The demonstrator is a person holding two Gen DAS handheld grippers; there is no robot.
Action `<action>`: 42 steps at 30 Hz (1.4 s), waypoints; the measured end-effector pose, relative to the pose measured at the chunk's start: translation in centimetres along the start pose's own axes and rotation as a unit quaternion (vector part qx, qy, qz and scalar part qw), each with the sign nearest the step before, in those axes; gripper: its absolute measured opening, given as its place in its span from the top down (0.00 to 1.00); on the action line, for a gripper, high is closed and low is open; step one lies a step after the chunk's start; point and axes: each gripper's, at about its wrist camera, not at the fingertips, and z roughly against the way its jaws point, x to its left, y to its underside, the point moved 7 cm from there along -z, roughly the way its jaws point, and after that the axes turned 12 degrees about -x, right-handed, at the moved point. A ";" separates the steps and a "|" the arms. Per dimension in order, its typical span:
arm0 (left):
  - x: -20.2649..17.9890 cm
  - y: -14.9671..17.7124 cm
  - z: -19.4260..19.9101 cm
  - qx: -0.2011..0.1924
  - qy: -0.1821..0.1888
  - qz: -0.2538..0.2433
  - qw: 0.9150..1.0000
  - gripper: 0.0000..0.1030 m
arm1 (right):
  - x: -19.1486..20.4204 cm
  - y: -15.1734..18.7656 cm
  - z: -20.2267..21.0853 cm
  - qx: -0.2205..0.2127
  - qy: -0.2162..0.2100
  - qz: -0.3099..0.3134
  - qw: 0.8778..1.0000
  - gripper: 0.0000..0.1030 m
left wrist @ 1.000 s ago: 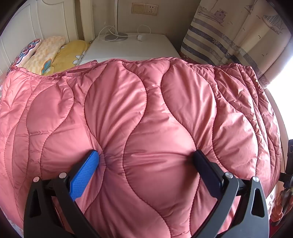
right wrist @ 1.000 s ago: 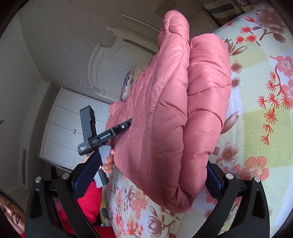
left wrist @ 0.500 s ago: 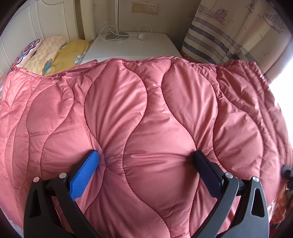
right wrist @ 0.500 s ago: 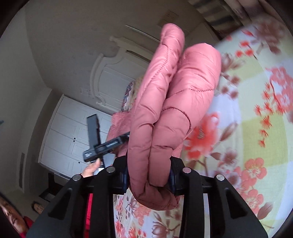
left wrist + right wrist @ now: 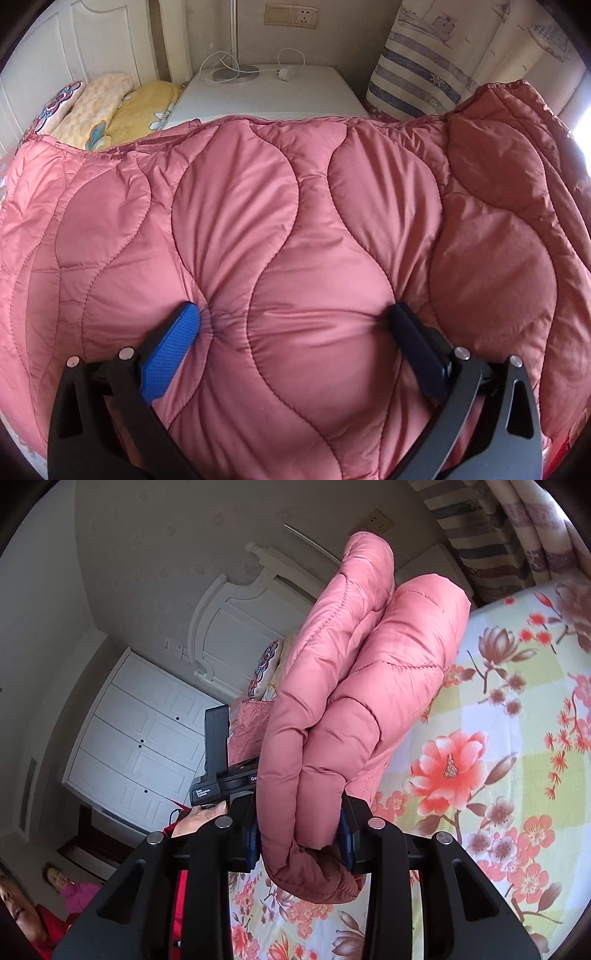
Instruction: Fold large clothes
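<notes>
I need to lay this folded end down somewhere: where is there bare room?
The floral bedsheet, right of the pink quilted coat, lies bare toward the curtain. The nightstand top is free in front of its lamp base. The pillows crowd the headboard side.

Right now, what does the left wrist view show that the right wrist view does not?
Only the left wrist view shows the white nightstand, the lamp base and the left gripper pressing into the quilted surface. Only the right wrist view shows the floral bedsheet, the white wardrobe and the right gripper shut on a folded edge. Both show the pink padded coat.
</notes>
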 end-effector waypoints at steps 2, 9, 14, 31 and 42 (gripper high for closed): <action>-0.2 0.2 0.1 0.004 -0.005 -0.006 1.000 0.02 | -0.4 0.6 0.5 0.001 0.002 -0.007 1.000 0.67; -0.7 1.5 1.2 0.004 -0.010 -0.020 1.000 0.02 | -2.0 3.7 3.4 -0.005 -0.001 -0.036 0.999 0.67; -1.2 3.0 2.5 -0.004 -0.017 -0.028 0.999 0.02 | -2.2 5.2 4.2 -0.002 0.005 -0.026 1.000 0.67; -1.9 -3.8 4.1 -0.041 -0.039 -0.049 0.997 0.07 | -8.1 6.1 7.5 0.013 0.114 -0.086 0.990 0.11; -0.6 -2.1 -0.8 0.008 -0.025 -0.018 0.999 0.02 | -7.4 3.6 2.3 0.033 0.064 -0.078 0.994 0.11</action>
